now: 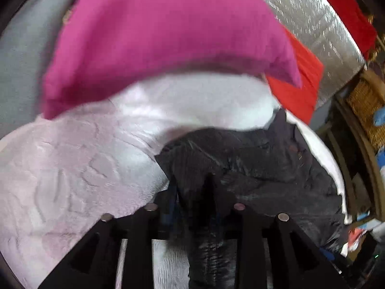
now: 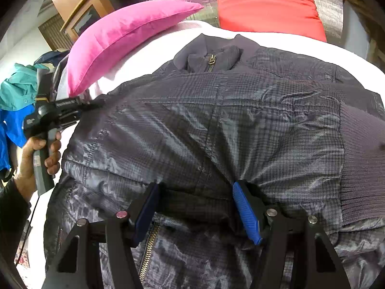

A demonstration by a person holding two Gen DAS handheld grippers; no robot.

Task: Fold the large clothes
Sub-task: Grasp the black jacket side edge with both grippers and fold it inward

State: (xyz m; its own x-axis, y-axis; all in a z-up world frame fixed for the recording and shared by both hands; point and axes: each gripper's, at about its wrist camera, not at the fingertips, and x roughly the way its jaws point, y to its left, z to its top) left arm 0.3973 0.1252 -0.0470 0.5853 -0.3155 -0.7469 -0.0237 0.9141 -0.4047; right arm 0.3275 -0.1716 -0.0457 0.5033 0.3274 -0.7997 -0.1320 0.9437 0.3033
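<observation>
Blue-padded fingers (image 2: 245, 213) of the right gripper (image 2: 196, 207) stand apart, pressed down on either side of a ridge of the dark checked jacket (image 2: 216, 120), near its zip; whether the pads actually pinch the cloth I cannot tell. This jacket lies spread front-up on a white-covered bed (image 1: 72, 168), its collar (image 2: 211, 53) toward the red cushion (image 2: 264, 4) and a pink pillow (image 2: 115, 41) just beside its shoulder. At that shoulder edge, the left gripper (image 2: 79, 107) is held by a hand (image 2: 41, 154); from its own view the left gripper (image 1: 192, 192) has dark fabric bunched between its fingers, which look closed on a fold of the jacket sleeve, though blur hides the contact. The slick, quilted shell is likely to slide out of a shallow pinch, so lifting now could drop one side and skew the fold. A grip taking only the top layer would pull the front open instead of carrying the whole panel, and the pillow could snag the sleeve as it swings over.
</observation>
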